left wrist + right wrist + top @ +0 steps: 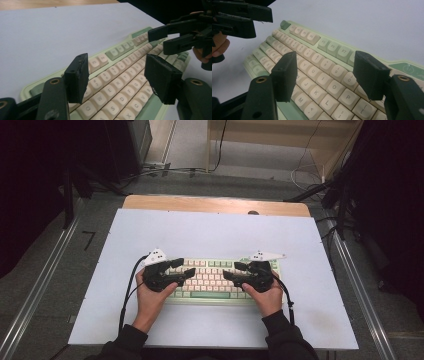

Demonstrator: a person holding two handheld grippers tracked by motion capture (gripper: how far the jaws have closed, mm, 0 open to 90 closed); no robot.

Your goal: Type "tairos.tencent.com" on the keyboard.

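- Keyboard (212, 281) lies flat on the white desk (210, 235), near centre.
- Left tool (184, 269): jaws wide apart, holding nothing, over the keyboard's left end.
- Right tool (231, 270): jaws wide apart, holding nothing, over its right end.

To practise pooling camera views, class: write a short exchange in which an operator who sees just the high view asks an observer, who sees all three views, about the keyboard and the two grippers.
Operator: From above the left gripper is small. Are its jaws open, and is anything between them?
Observer: In its own view the left gripper has its jaws wide apart with nothing between them, above the keyboard.
Operator: I can't read the keys. Which part is the right gripper over?
Observer: The right gripper, also open, frames the letter row with U, I and O.
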